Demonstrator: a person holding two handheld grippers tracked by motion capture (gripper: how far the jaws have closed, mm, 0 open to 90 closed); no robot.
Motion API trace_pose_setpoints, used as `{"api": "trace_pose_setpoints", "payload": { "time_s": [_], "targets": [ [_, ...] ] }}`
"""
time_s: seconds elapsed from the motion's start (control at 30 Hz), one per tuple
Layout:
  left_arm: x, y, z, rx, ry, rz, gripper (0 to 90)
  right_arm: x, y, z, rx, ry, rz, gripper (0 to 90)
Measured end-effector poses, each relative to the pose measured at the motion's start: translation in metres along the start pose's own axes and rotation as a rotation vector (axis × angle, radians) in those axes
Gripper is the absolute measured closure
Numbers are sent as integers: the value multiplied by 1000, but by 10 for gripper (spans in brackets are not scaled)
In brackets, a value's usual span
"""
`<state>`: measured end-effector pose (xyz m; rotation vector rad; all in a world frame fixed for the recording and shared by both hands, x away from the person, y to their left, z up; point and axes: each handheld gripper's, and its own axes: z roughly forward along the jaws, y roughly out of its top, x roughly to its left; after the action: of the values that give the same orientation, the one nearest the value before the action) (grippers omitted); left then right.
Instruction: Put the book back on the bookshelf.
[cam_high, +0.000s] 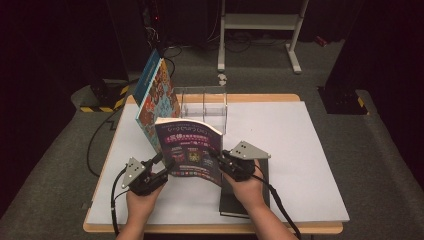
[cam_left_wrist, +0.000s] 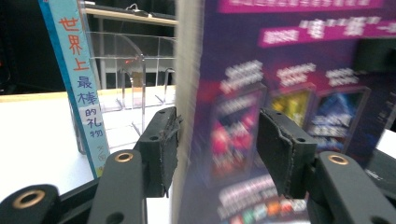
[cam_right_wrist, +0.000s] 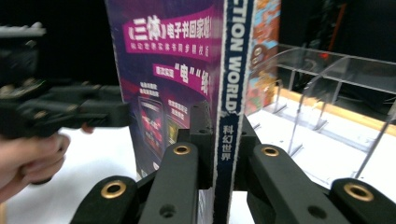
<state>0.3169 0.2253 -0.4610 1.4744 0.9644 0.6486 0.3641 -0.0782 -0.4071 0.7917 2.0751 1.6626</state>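
Note:
A purple paperback book (cam_high: 190, 147) stands upright on the white tabletop (cam_high: 300, 150), held between my two grippers. My right gripper (cam_high: 218, 158) is shut on its blue spine (cam_right_wrist: 232, 70), with the jaws clamped on either side (cam_right_wrist: 224, 135). My left gripper (cam_high: 164, 165) is at the book's page edge. Its jaws (cam_left_wrist: 217, 144) straddle that edge (cam_left_wrist: 189, 70): the left pad sits against the pages, while the right pad stands off the purple cover (cam_left_wrist: 243, 93). The left gripper's blurred body (cam_right_wrist: 56, 112) also appears in the right gripper view.
A colourful book (cam_high: 157, 97) leans against a clear acrylic rack (cam_high: 205, 102) at the back of the table. Its spine (cam_left_wrist: 77, 70) is close to my left jaw. A dark book (cam_high: 230, 202) lies flat under my right hand.

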Motion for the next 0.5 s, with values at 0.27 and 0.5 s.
{"api": "trace_pose_setpoints", "payload": {
  "time_s": [0.27,0.5],
  "targets": [
    [1,-1,-1,3,-3,-3,472,-13,-3,4,-39,-134,32,831],
    [-6,1,1,9,-39,-10,403,-4,-7,-2,-32,-115,-4,797]
  ]
}}
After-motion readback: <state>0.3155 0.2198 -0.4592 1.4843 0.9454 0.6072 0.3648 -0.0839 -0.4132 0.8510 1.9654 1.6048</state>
